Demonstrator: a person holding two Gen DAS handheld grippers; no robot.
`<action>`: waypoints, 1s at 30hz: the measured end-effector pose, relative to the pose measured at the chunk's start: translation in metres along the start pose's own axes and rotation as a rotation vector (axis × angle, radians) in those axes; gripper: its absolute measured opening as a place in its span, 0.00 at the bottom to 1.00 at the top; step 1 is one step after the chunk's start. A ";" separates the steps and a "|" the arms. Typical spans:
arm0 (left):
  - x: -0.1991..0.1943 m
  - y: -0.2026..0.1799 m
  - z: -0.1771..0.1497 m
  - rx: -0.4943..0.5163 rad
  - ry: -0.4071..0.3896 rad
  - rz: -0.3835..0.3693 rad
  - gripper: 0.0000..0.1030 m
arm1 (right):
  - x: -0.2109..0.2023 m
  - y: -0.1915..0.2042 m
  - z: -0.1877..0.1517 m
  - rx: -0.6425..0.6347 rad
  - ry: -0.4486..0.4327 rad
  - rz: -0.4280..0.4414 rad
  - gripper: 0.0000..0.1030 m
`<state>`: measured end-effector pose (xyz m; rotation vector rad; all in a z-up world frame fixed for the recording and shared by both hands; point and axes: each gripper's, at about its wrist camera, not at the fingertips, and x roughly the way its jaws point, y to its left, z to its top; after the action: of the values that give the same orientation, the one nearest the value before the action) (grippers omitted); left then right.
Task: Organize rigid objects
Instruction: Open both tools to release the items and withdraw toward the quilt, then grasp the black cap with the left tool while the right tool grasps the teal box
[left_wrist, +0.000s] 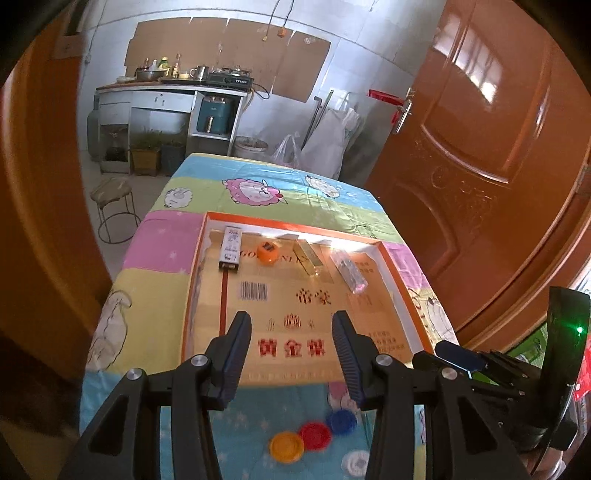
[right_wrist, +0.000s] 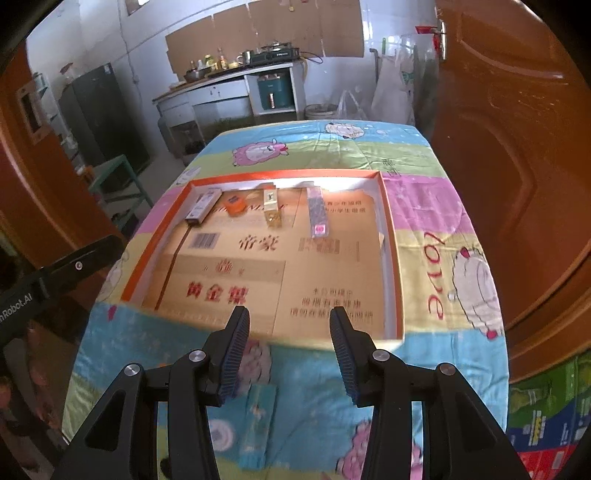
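Observation:
A shallow orange-rimmed cardboard tray (left_wrist: 391, 254) (right_wrist: 386, 192) lies on the table. Along its far side lie a white slim box (left_wrist: 231, 245) (right_wrist: 201, 206), a small orange round object (left_wrist: 266, 253) (right_wrist: 235, 205), a gold box (left_wrist: 311, 258) (right_wrist: 271, 208) and a clear long case (left_wrist: 349, 271) (right_wrist: 317, 212). My left gripper (left_wrist: 291, 328) is open and empty over the tray's near edge. My right gripper (right_wrist: 289, 325) is open and empty at the near edge too. A yellow disc (left_wrist: 286, 446), a red disc (left_wrist: 314, 435) and a blue disc (left_wrist: 341, 421) lie on the cloth below the left gripper. A pale teal flat box (right_wrist: 260, 417) lies below the right gripper.
The table wears a cartoon sheep cloth (left_wrist: 255, 192) (right_wrist: 476, 280). A brown door (left_wrist: 480, 147) (right_wrist: 517, 147) stands close on the right. A stool (left_wrist: 112, 199) and a kitchen counter (left_wrist: 166, 92) are beyond the table. The right gripper's body (left_wrist: 517, 387) shows at lower right.

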<state>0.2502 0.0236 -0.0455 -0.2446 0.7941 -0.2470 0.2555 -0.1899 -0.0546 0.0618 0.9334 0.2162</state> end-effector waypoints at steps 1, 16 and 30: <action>-0.005 0.000 -0.004 0.005 -0.003 0.002 0.44 | -0.003 0.001 -0.003 0.001 -0.003 -0.001 0.45; -0.041 -0.032 -0.078 0.180 -0.016 -0.036 0.44 | -0.048 0.002 -0.055 0.051 -0.031 0.002 0.45; -0.023 -0.046 -0.180 0.299 0.081 -0.106 0.44 | -0.060 0.010 -0.084 0.057 -0.017 0.016 0.45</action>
<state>0.0978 -0.0349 -0.1380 0.0059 0.8141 -0.4738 0.1518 -0.1963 -0.0561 0.1230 0.9221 0.2034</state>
